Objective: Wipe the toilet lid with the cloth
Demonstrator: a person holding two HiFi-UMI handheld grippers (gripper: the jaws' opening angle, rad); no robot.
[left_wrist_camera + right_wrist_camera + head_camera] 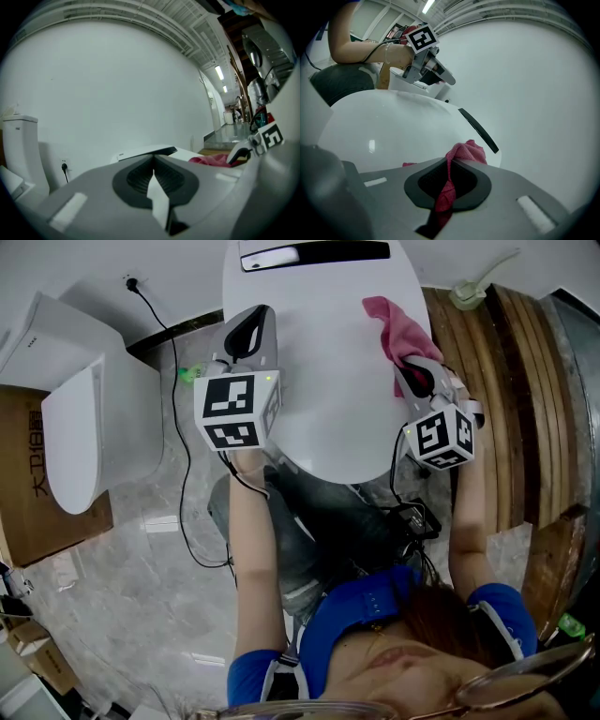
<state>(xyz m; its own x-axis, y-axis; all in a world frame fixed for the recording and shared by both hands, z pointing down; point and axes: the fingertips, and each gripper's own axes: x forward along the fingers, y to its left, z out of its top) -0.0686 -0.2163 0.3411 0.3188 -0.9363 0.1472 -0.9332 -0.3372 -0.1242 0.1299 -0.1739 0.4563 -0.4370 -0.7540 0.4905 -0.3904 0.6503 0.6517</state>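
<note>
The white toilet lid point(323, 399) lies closed at the top centre of the head view. A pink cloth point(397, 326) rests bunched on its right side. My right gripper point(418, 379) is shut on the cloth's near end; in the right gripper view the cloth point(465, 152) runs between the closed jaws of that gripper point(450, 165) and spills onto the lid point(389, 136). My left gripper point(247, 332) hovers at the lid's left edge, shut with nothing in it point(153, 161). The cloth point(213, 160) shows to its right.
A second white toilet seat unit point(94, 427) sits on a cardboard box point(23, 493) at the left. A black cable point(180, 437) runs from a wall socket point(132, 283) down the marble floor. Wooden planks point(525, 409) lie at the right. The person's knees are under the lid's near edge.
</note>
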